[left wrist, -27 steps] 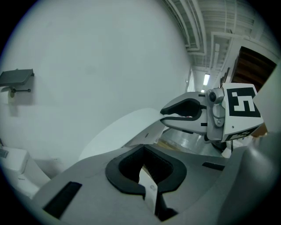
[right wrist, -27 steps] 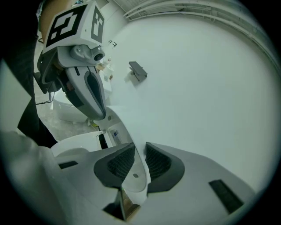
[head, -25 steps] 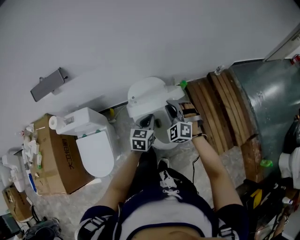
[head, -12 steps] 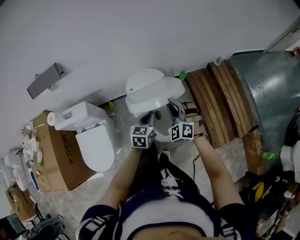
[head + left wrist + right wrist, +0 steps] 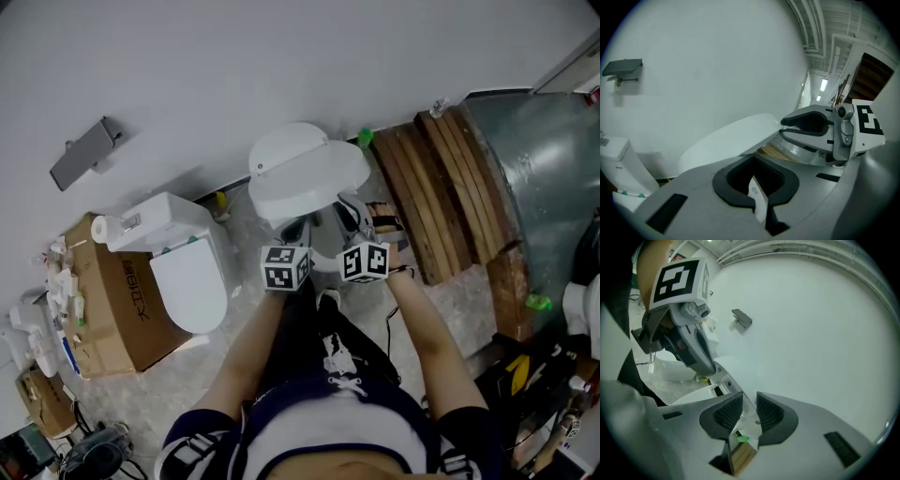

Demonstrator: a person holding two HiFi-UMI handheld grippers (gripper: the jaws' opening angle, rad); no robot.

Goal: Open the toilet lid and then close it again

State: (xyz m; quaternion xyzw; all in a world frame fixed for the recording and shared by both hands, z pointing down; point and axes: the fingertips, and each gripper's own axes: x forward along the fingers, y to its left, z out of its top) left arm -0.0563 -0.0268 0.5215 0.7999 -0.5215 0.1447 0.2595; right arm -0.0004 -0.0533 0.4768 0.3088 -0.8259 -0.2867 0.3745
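Left fingers (image 5: 725,182) clamped on toilet lid (image 5: 302,173); right fingers (image 5: 771,415) just loosening around its rim.

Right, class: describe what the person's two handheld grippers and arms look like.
The grey left gripper and grey right gripper each carry a white cube with black square markers and a claw lined with black ribbed pads. The forearms are bare; the dark clothing has white laces. The right claw's jaws have just been opening, with the edge of the round white toilet lid between them.
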